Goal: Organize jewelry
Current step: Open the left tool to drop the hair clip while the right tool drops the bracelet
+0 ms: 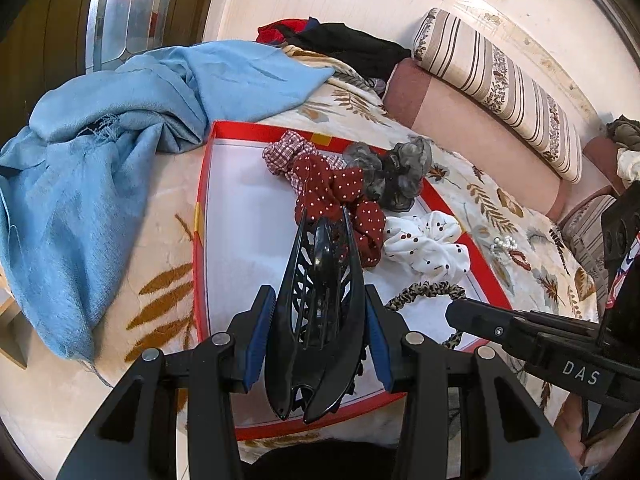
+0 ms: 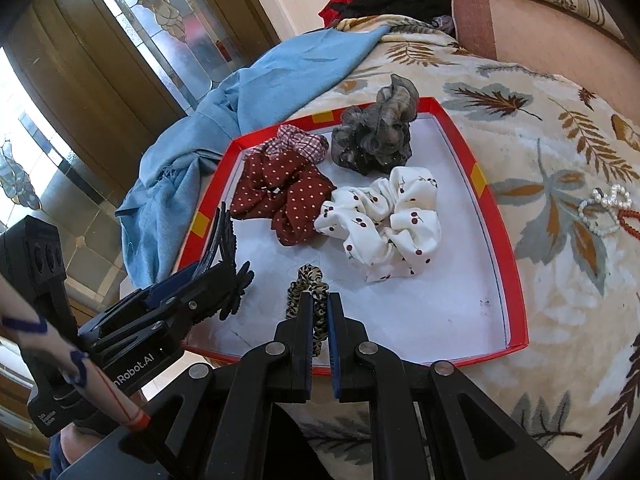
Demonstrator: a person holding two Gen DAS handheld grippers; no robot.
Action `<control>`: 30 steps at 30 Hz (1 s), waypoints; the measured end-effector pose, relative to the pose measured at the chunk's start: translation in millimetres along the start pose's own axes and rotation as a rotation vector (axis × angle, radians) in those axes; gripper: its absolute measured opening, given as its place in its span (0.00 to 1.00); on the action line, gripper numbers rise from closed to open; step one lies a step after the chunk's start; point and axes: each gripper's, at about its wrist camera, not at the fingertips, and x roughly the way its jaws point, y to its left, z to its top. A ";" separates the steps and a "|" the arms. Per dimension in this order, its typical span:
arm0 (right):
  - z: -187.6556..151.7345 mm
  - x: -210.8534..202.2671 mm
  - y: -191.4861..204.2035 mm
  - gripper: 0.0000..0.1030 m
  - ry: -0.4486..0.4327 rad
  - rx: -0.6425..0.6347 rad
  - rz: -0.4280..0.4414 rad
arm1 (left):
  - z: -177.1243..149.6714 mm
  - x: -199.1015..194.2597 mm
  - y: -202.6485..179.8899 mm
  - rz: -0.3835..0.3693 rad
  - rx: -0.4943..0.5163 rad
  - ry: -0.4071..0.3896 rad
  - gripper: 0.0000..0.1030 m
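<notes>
- Nearest to me, my left gripper (image 1: pixel 320 316) has its jaws part-way open and pressed on both flanks of a black claw hair clip (image 1: pixel 320 320), which points out over the near half of the tray.
- My right gripper (image 2: pixel 320 320) has its jaws almost fully together, pinching a thin leopard-print hair tie (image 2: pixel 308 280); the free loop of the tie curls on the white floor of the tray just past the fingertips.
- Both sit above the red-rimmed tray (image 2: pixel 516 292), a shallow box lid with a white inside that lies on the leaf-patterned bedspread (image 2: pixel 560 152).
- Mid-tray, a white cherry-print scrunchie (image 2: pixel 384 220) lies touching a dark red polka-dot scrunchie (image 2: pixel 280 192) on its left in the right wrist view.
- Behind those, by the far rim, a red-and-white checked scrunchie (image 2: pixel 300 142) is tucked against the dotted one, and a grey sheer scrunchie (image 2: pixel 376 136) bulges over the far edge.
- Off the tray to the right, pearl beads (image 2: pixel 604 208) lie on the bedspread with a red bead strand (image 2: pixel 628 224) beside them.
- Further off, a blue shawl (image 1: pixel 120 128) is heaped past the tray's left side.
- Farthest, a striped bolster (image 1: pixel 500 84) rests on a pink cushion (image 1: pixel 460 128) against the wall.
</notes>
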 end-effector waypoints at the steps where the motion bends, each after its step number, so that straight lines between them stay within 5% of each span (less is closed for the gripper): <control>1: -0.3 0.6 -1.1 0.08 0.002 0.002 -0.002 | 0.1 0.7 0.2 0.000 0.001 0.002 0.41; 30: 1.8 -29.8 -16.7 0.17 -0.044 0.046 -0.006 | 10.7 -21.8 -19.6 -0.006 0.035 -0.043 0.42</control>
